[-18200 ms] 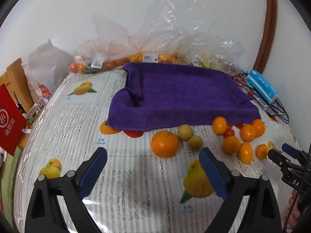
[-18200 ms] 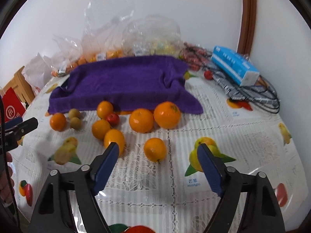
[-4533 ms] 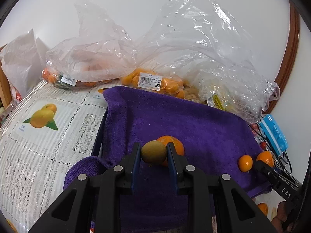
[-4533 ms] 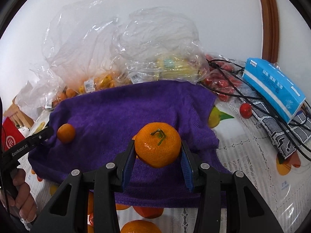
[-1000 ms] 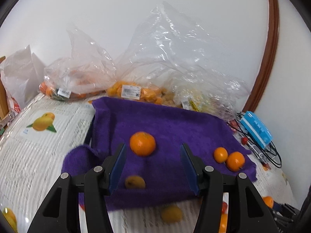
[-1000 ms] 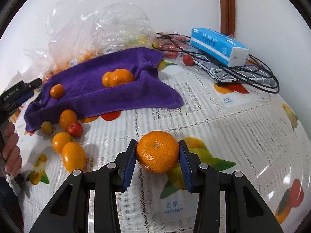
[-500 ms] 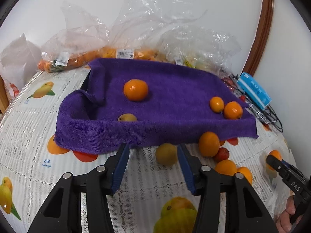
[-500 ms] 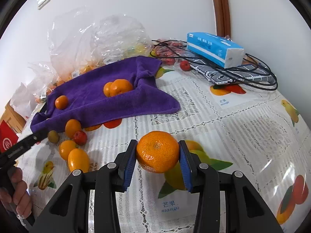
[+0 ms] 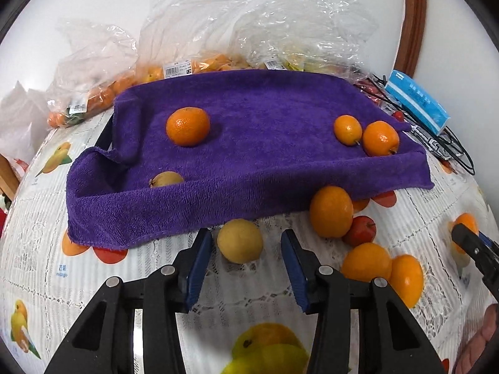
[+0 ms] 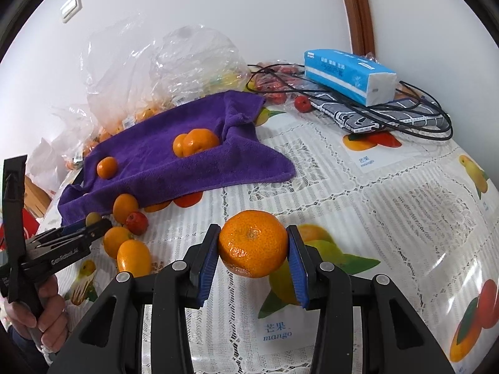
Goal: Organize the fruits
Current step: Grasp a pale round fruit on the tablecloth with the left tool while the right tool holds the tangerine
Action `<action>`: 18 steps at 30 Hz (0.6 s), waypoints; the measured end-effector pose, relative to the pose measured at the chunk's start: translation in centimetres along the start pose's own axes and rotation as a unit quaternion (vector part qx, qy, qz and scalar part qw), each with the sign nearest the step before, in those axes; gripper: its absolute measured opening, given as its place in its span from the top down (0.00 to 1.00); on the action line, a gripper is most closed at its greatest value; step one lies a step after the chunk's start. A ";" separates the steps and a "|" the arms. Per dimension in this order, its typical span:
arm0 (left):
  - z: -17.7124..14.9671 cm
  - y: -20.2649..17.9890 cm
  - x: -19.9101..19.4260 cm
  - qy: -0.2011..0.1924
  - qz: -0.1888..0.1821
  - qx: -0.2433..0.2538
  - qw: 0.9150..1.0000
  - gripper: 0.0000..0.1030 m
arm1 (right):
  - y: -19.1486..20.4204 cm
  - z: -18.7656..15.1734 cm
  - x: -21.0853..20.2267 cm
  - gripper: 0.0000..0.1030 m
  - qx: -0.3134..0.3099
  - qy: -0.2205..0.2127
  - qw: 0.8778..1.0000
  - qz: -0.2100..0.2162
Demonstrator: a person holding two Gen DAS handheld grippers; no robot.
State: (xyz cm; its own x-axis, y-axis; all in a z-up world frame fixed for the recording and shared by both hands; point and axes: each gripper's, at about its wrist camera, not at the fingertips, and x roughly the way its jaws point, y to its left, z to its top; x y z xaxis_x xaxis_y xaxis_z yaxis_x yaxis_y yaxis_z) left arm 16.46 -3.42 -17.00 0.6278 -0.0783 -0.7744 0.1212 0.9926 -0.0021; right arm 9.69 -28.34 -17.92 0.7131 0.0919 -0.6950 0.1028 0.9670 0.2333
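Right claw [image 10: 253, 251] pinches a mandarin [image 10: 253, 243] between its blue pads, held above the bench [image 10: 389, 218] in front of the towel. Left claw [image 9: 246, 254] is spread, with a yellow fruit [image 9: 240, 240] lying on the bench between its fingers, not yet gripped.

Step in hand, as judged: transfer of loose fruit onto the purple towel [image 9: 265, 143]. The next move calls for the left claw to close on the yellow fruit and for the right claw to carry the mandarin to the towel.

Count, near to far, left wrist view:
- Loose on the bench: one yellow fruit, three orange fruits, one small red fruit [image 9: 361, 230].
- On the towel: three orange fruits, one yellow fruit [image 9: 165, 179].
- Behind the towel: clear bags of fruit [image 9: 187, 62]; contents not countable.
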 end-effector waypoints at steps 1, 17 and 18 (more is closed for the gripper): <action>0.1 0.0 0.1 0.000 0.002 0.000 1.000 0.57 | 0.0 0.0 -0.1 0.59 0.000 -0.002 1.000 0.000; 0.2 1.2 0.1 -0.005 -0.016 -0.037 0.999 0.74 | -0.2 -0.1 -0.1 0.59 0.004 -0.002 1.000 0.005; 0.2 1.2 0.1 -0.005 -0.018 -0.038 0.999 0.74 | -0.2 -0.1 -0.1 0.59 0.003 -0.001 1.000 0.006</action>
State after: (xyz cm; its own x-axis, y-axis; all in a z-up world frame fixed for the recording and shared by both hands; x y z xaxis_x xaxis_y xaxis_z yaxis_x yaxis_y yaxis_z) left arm 16.80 -2.20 -16.97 0.6325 -0.1149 -0.7660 0.0850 0.9933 -0.0788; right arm 9.54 -28.55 -17.97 0.7160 0.1027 -0.6905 0.0990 0.9642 0.2461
